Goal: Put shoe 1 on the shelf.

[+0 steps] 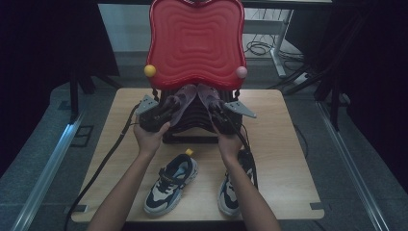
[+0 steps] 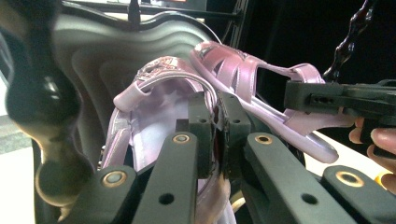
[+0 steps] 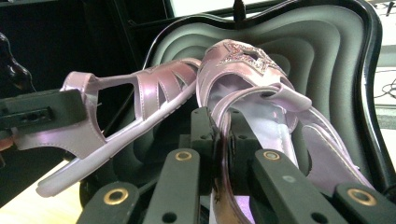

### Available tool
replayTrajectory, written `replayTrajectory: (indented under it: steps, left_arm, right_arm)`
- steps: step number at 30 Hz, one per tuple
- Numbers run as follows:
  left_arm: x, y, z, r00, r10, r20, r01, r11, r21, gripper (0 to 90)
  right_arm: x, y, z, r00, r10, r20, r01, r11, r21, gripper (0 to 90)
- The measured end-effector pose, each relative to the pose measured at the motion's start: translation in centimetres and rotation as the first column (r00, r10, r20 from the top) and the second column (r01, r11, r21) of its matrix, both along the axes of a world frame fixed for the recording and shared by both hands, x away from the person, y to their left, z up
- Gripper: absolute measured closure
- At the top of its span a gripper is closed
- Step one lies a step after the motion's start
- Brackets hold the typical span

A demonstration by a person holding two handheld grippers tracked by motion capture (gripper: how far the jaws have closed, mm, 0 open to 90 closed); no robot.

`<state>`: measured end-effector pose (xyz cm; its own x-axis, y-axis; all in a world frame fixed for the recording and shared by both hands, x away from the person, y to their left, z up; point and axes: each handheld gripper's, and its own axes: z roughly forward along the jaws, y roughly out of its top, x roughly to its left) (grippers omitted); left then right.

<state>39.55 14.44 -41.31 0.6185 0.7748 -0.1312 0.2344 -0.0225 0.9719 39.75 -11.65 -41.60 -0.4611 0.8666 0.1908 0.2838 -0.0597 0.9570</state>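
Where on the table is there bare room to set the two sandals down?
Bare table right of the case, and a strip left of it. The front is crowded by the two sneakers and the forearms.

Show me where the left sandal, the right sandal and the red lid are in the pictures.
left sandal (image 2: pixel 159 93): left gripper view, on its front strap.
right sandal (image 3: pixel 243 58): right gripper view, on the glitter star on its toe.
red lid (image 1: pixel 195 41): high view, on the middle of its ridged face.
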Motion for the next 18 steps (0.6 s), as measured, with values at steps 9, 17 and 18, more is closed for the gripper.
replayTrajectory:
  steps: [9,17,18]
  left_arm:
    - [0.6,-0.7,0.1,0.9990,0.028,0.035,-0.028,0.9994,0.019,85.4]
    - [1.0,-1.3,-0.8,0.9959,0.058,0.070,-0.060,0.9979,0.026,85.1]
    - [1.0,-1.4,-0.9,0.9959,0.057,0.069,-0.059,0.9978,0.029,85.1]
  right_arm:
    - [0.5,0.3,0.0,0.9998,-0.016,0.009,0.016,0.9997,0.020,84.0]
    - [1.5,1.4,-0.8,0.9974,-0.060,0.041,0.059,0.9982,0.013,84.0]
    - [1.6,1.5,-1.0,0.9972,-0.063,0.040,0.063,0.9980,0.007,83.9]
